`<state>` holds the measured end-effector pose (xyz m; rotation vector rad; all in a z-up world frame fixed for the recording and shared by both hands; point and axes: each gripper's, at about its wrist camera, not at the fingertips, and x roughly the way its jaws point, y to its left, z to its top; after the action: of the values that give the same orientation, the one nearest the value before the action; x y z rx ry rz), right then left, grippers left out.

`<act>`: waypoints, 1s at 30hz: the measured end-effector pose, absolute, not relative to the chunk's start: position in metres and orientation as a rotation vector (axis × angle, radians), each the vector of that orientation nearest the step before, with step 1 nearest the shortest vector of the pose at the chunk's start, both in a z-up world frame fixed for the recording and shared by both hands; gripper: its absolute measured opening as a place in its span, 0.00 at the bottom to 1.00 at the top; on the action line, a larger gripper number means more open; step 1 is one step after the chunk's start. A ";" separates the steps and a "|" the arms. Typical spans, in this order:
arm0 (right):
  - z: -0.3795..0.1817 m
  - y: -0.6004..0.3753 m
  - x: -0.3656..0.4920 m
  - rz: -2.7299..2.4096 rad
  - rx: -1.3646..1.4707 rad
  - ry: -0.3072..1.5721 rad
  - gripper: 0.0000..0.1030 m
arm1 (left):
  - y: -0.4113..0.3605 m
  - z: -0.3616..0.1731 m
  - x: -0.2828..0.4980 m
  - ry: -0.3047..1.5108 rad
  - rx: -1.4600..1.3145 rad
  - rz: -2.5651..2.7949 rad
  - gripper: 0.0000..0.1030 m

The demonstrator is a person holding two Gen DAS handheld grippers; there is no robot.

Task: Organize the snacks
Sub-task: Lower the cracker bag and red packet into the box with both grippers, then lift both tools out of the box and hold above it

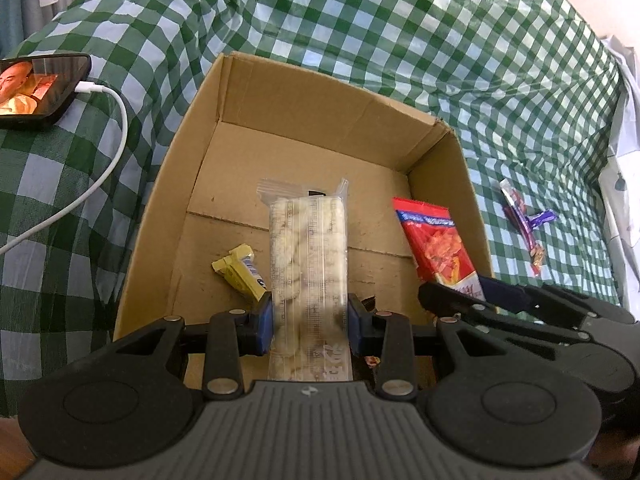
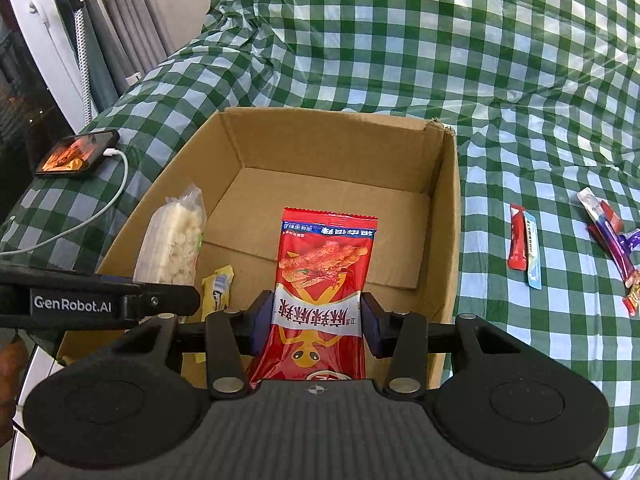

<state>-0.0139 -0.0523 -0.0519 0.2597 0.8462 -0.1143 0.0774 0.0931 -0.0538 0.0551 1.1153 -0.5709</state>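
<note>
Over the open brown cardboard box (image 2: pixel 440 216) at frame centre, the left tool (image 1: pixel 308 320) pinches a clear packet of pale puffed snacks (image 1: pixel 306 248) and the right tool (image 2: pixel 316 320) a red printed snack pouch (image 2: pixel 324 280); released together, both slippery packets could collide or bury the small yellow wrapped candy (image 1: pixel 240 274) lower left.

Green-white checked cloth (image 2: pixel 400 40) covers surface; grey curtains (image 2: pixel 116 20) at left; bright daylight.

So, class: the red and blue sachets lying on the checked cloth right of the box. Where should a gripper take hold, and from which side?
Grip the red sachet and blue sachet across their narrow width near mid-length, coming straight down from above. They lie flat, long and thin on the checked cloth, side by side, apparently touching, so closing across both is probably easiest.
</note>
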 end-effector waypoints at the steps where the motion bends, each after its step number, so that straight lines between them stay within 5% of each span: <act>1: -0.052 -0.053 -0.013 -0.116 0.261 0.846 0.47 | 0.093 -0.054 0.078 1.123 0.065 -0.571 0.39; 3: -0.052 -0.054 -0.013 -0.121 0.276 0.846 0.48 | 0.094 -0.052 0.077 1.125 0.081 -0.569 0.44; 5: -0.050 -0.058 -0.015 -0.121 0.321 0.845 0.53 | 0.101 -0.045 0.074 1.101 0.083 -0.572 0.82; 7: -0.047 -0.061 -0.019 -0.124 0.363 0.846 0.67 | 0.112 -0.035 0.068 1.063 0.069 -0.555 0.97; 19: -0.035 -0.032 -0.103 -0.155 0.374 0.893 0.87 | 0.145 -0.014 -0.007 1.054 0.124 -0.539 0.99; 30: -0.001 -0.014 -0.167 -0.213 0.327 0.800 0.89 | 0.160 0.014 -0.063 0.979 0.143 -0.510 0.99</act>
<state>-0.1670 -0.0136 -0.0008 0.3269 0.8000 -0.2133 -0.0628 0.1601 0.0143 0.1426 0.9790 -0.5103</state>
